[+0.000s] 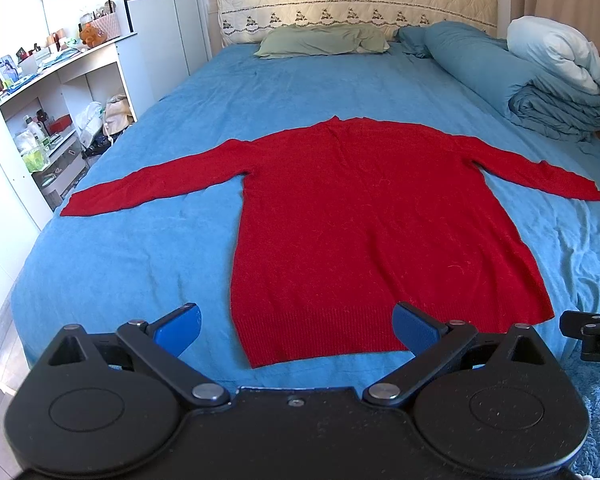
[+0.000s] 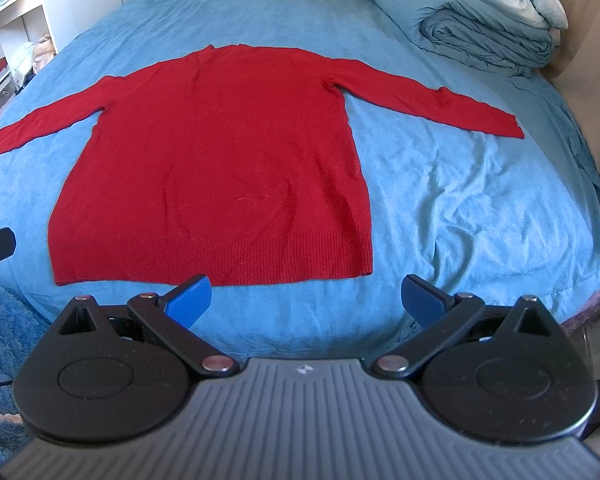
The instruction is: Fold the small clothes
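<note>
A red knitted sweater [image 1: 356, 216] [image 2: 220, 160] lies flat on the blue bed sheet, both sleeves spread out sideways and the ribbed hem toward me. My left gripper [image 1: 296, 324] hovers open just in front of the hem's left half, its blue pads [image 1: 180, 326] holding nothing. My right gripper [image 2: 306, 300] is open too, in front of the hem's right corner, clear of the cloth. A black part of the right gripper shows at the right edge of the left wrist view; a part of the left gripper shows at the left edge of the right wrist view.
A green pillow [image 1: 320, 40] and a rolled blue quilt [image 1: 532, 80] with a white duvet lie at the bed's head and right side. White shelves [image 1: 48, 120] full of small items stand left of the bed. A shaggy blue rug [image 2: 0, 320] lies on the floor below the bed's foot.
</note>
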